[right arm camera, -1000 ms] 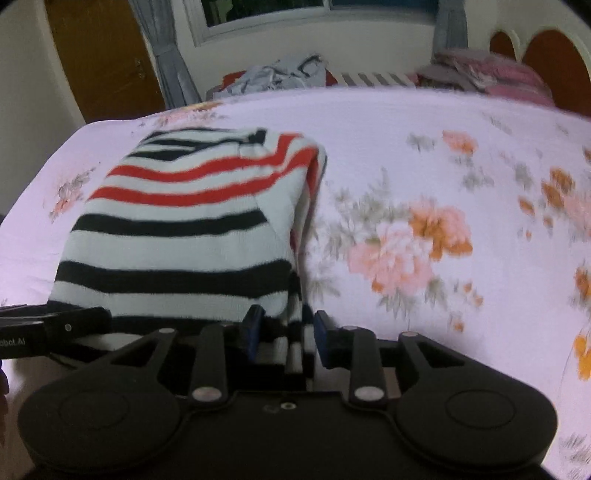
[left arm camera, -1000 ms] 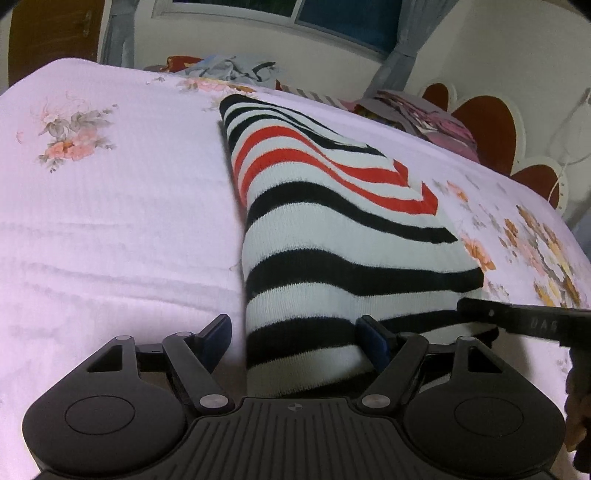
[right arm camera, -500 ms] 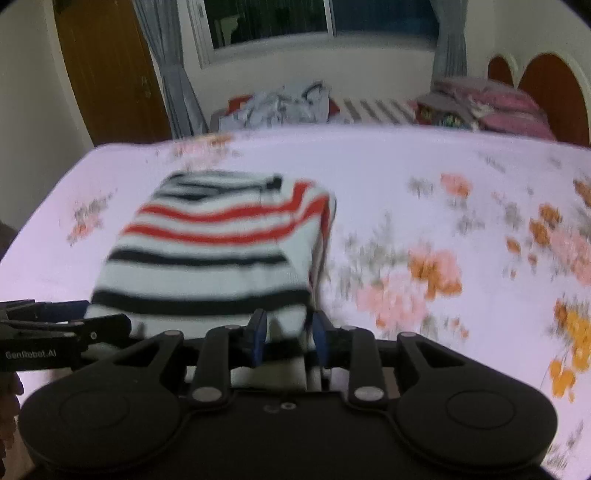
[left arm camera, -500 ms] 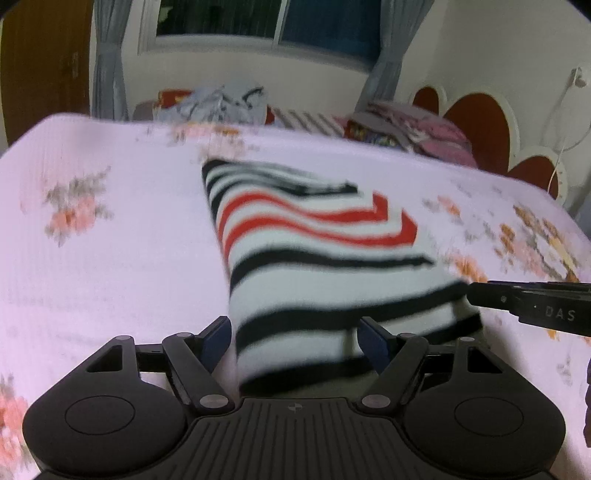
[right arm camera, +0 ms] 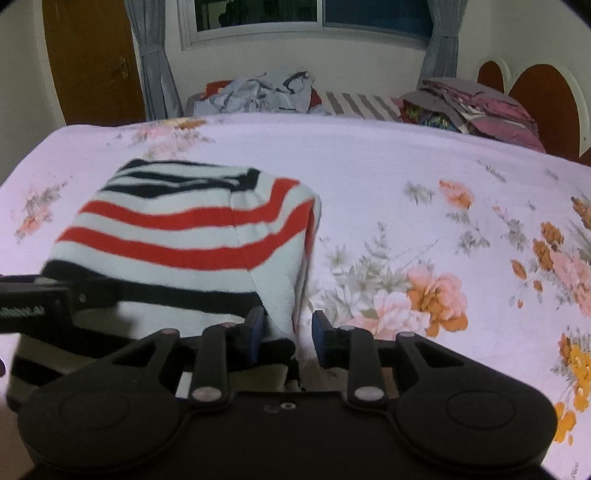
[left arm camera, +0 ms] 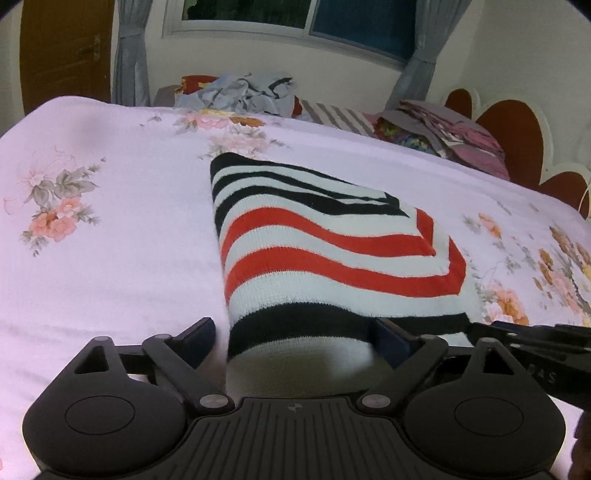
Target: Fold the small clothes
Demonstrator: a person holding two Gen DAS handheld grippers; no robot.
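**Striped garment between two grippers on the flowered bed**

At the far left stands a brown door, then grey curtains framing a window. Below the window lies a crumpled heap of grey clothes, and further right a stack of folded purple and pink fabrics beside the red scalloped headboard. None of these reach the working area — the pink floral bedspread is open around the garment.

The folded striped sweater, black, white and red, lies on the bedspread, its near end running toward both tools. The left gripper has just been opening its jaws; they stand wide, the sweater's near end between them, and the left pad is clear of the cloth. The right gripper has its jaws narrowly apart at the sweater's right near corner; the left pad touches the cloth, the right pad stands free of it over the bedspread.
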